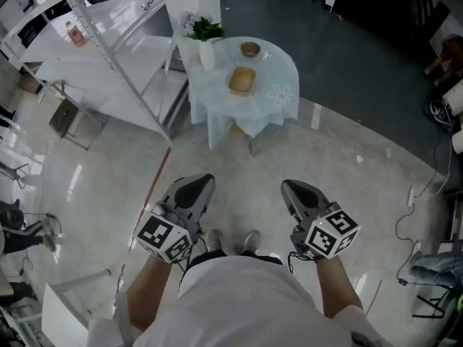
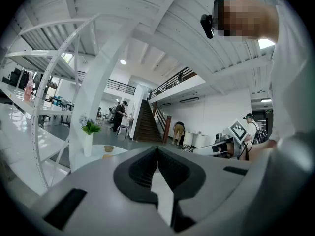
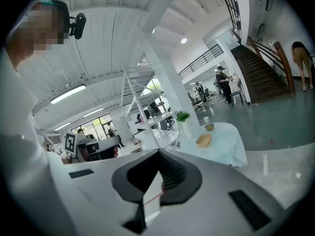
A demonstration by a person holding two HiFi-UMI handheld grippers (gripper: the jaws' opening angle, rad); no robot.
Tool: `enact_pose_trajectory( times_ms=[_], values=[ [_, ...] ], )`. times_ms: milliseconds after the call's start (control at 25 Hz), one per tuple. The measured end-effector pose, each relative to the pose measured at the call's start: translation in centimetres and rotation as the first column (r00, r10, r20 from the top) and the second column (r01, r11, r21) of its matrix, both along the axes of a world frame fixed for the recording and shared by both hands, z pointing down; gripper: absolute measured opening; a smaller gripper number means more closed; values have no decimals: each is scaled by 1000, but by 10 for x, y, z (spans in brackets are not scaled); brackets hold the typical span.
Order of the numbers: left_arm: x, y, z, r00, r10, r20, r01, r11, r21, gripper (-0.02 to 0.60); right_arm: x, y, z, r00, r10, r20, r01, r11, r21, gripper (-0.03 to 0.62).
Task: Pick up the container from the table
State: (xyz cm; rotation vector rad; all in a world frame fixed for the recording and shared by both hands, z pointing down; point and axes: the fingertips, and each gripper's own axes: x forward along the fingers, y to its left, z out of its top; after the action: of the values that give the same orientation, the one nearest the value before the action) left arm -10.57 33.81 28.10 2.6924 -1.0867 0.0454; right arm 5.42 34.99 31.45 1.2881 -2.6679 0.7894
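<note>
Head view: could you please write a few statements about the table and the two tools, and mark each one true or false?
1. The tan container lies on the round table. True.
2. The left tool holds the container. False: its jaws are together on nothing, well short of the table.
3. A vase with a green plant stands on the table. True.
4. The right tool is open above the table. False: it is shut, close to the person's body.
5. The small bowl sits inside the container. False: it stands apart, beyond it.
</note>
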Motion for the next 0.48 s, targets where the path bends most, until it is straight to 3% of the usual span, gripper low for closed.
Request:
enact_pose_trajectory(
  times_ms=[480],
  values=[
    [24, 11, 5, 1000, -21, 16, 22, 1000, -8, 21, 17, 8, 1, 999, -34, 22, 34, 999, 4, 21]
  ],
)
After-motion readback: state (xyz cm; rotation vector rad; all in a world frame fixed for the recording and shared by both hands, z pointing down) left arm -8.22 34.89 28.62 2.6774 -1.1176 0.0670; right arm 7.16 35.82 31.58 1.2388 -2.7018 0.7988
